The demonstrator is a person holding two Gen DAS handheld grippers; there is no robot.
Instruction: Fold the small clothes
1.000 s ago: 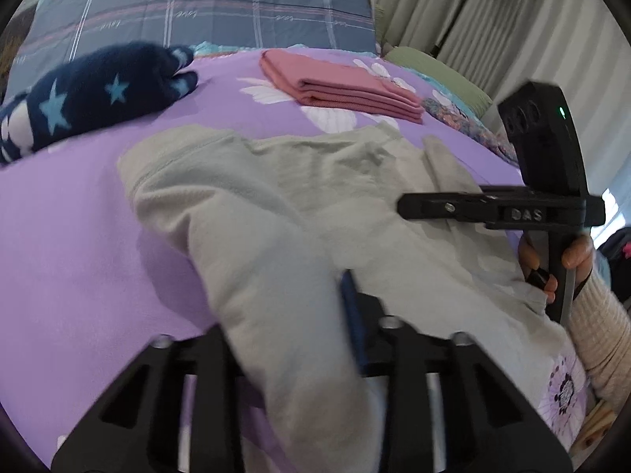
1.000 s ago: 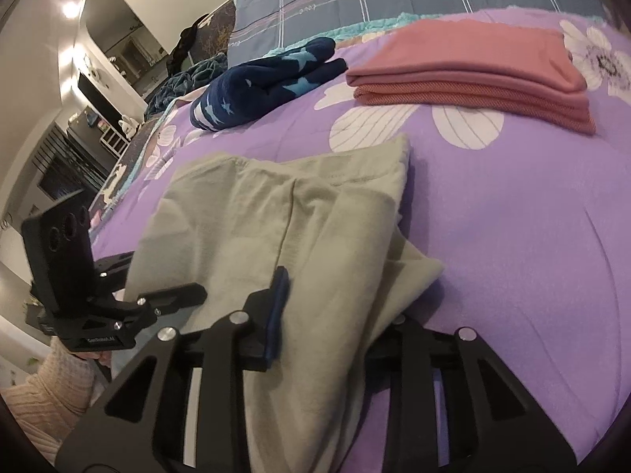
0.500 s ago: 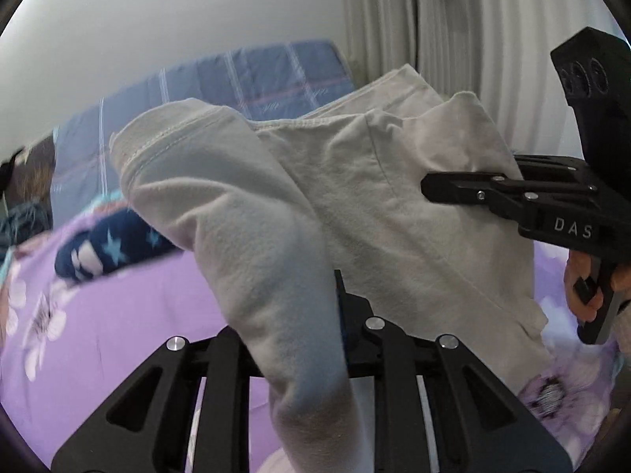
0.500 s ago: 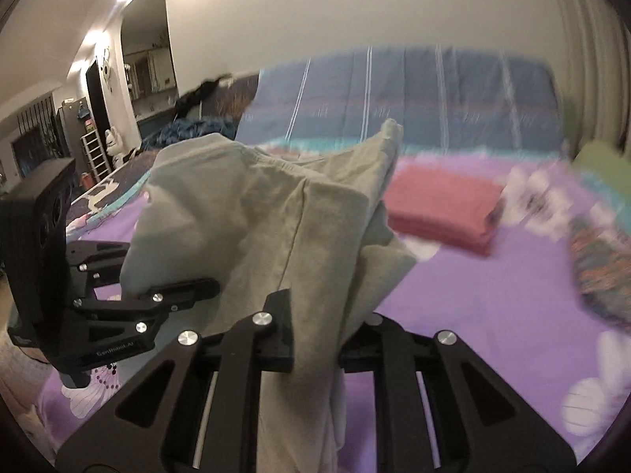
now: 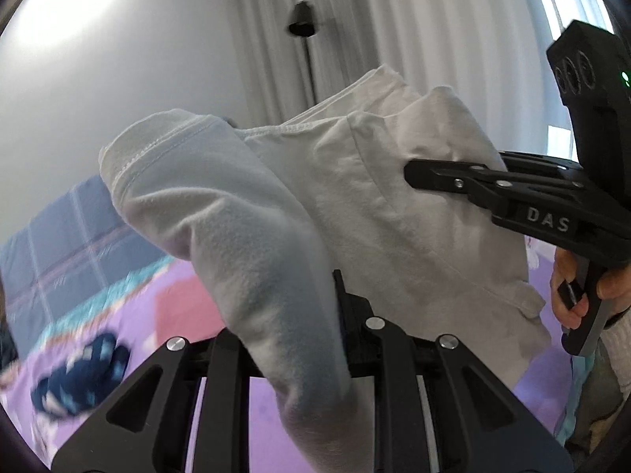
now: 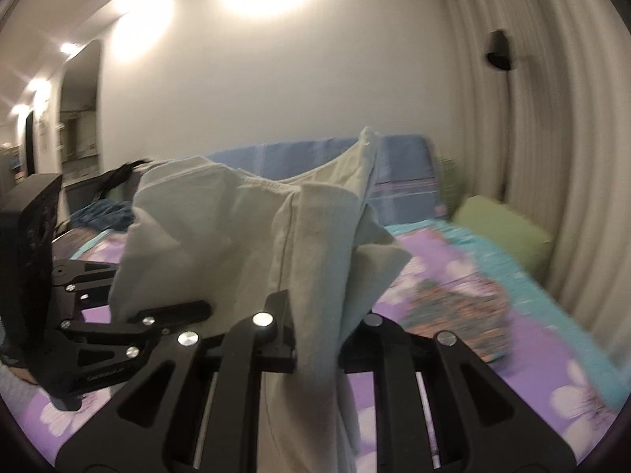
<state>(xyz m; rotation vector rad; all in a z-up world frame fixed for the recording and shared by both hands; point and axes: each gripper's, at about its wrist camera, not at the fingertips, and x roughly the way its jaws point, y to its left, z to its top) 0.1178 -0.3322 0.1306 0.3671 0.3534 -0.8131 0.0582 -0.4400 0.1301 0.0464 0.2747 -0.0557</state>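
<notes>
A pale grey-green small garment [image 5: 276, 205] hangs in the air, held by both grippers above the purple flowered bed [image 5: 276, 425]. My left gripper [image 5: 315, 315] is shut on one edge of it; the cloth drapes over its fingers and hides the tips. My right gripper [image 6: 315, 327] is shut on the other edge of the garment [image 6: 244, 244]. The right gripper also shows in the left wrist view [image 5: 418, 167], pinching the cloth. The left gripper shows in the right wrist view [image 6: 197, 309] at lower left.
A folded pink garment [image 5: 181, 311] and a dark blue starred garment [image 5: 79, 374] lie on the bed. A blue plaid pillow [image 6: 398, 165] and a green cushion [image 6: 501, 228] sit at the head. A patterned cloth [image 6: 453, 315] lies at right. Curtains [image 5: 394, 39] hang behind.
Both grippers have lifted the garment off the bed and tilted upward, so the wall and curtains now fill the view behind it. Both stay shut on it.
</notes>
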